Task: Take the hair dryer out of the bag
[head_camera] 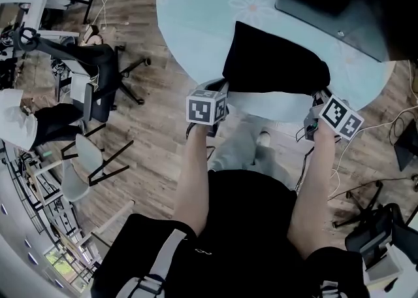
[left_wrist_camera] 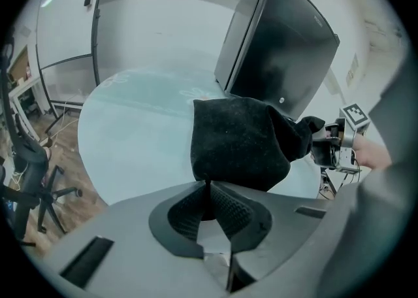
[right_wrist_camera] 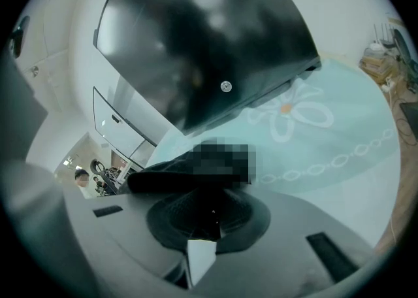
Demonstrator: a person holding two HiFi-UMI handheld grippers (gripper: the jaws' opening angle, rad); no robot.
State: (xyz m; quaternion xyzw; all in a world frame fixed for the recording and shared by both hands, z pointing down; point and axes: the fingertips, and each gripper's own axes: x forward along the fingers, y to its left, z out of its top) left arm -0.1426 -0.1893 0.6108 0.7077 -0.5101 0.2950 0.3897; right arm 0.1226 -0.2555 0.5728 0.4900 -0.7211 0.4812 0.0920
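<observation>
I grip the black bag (head_camera: 274,61) at the desk's (head_camera: 196,22) near edge, left tool (left_wrist_camera: 208,184) and right tool (right_wrist_camera: 210,205) each pinched narrow on its fabric. The hair dryer, unseen, is presumably inside; opening the mouth comes next.

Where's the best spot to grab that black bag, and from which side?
Its near corners, from the front edge of the table: the black bag lies slumped and limp, so thin fabric edges suit a pinch. Left gripper and right gripper grip there.

The bag (head_camera: 274,61) is matt black cloth, slightly fuzzy. The table (head_camera: 196,22) looks smooth, pale and faintly glossy. The floor (head_camera: 153,133) is wood plank. The black case (left_wrist_camera: 281,48) shines like plastic.
</observation>
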